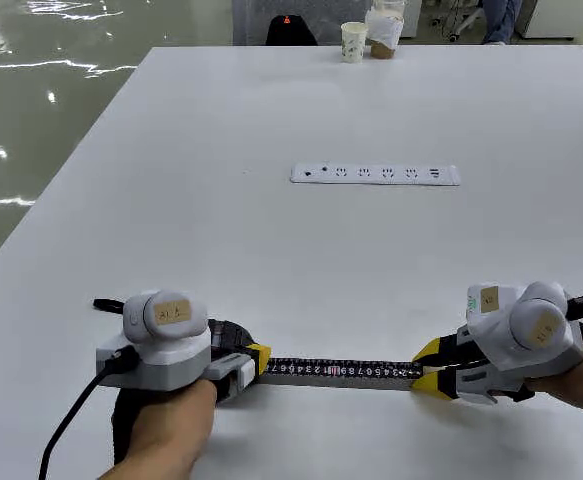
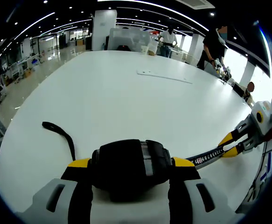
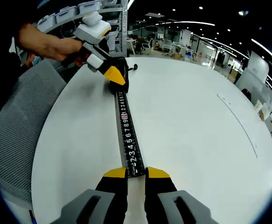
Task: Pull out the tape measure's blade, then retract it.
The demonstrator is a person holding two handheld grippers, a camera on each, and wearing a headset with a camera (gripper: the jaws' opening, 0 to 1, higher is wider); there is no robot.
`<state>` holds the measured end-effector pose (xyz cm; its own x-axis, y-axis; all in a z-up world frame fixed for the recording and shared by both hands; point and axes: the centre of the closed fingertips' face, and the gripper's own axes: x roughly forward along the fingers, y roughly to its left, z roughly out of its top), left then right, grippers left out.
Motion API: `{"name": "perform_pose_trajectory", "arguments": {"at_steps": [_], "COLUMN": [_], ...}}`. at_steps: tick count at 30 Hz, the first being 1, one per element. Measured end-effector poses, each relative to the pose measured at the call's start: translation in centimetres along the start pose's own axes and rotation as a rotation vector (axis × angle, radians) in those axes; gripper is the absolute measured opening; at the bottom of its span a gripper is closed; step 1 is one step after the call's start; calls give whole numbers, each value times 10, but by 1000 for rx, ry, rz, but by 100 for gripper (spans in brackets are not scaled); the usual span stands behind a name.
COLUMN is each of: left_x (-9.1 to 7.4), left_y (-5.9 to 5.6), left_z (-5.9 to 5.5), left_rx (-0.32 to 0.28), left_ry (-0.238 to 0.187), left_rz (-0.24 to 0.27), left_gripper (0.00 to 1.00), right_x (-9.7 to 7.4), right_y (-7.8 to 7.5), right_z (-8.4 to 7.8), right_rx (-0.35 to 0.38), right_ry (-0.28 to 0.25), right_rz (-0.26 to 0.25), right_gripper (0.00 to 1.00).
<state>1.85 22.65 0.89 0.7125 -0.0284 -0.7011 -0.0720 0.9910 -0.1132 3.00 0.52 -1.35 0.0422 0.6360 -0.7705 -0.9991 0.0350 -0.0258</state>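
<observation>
Head view showed the tape measure's black case (image 1: 233,340) at 7 o'clock on the white table (image 1: 271,230), clamped in the jaws of the left gripper (image 1: 243,362). Its blade (image 1: 341,369) ran flat toward 4 o'clock, where the right gripper (image 1: 431,368) pinched the blade's end. A power strip (image 1: 376,174) lay well apart toward 12 o'clock. At the far edge stood a paper cup (image 1: 354,42) and a brown cup (image 1: 382,35) with white paper on top; their contents could not be told.

Smooth matt white table (image 1: 271,120), glossy floor (image 1: 31,100), black blade (image 1: 341,369) perhaps coated metal.
</observation>
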Motion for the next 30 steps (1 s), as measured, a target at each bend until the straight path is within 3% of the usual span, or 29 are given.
{"name": "perform_pose_trajectory", "arguments": {"at_steps": [30], "left_x": [1], "left_y": [1], "left_z": [0], "left_rx": [-7], "left_ry": [3], "left_rz": [-9], "left_gripper": [61], "right_x": [19], "right_y": [4], "right_z": [25], "right_rx": [-12], "right_ry": [-21], "right_rz": [24], "right_gripper": [10]}}
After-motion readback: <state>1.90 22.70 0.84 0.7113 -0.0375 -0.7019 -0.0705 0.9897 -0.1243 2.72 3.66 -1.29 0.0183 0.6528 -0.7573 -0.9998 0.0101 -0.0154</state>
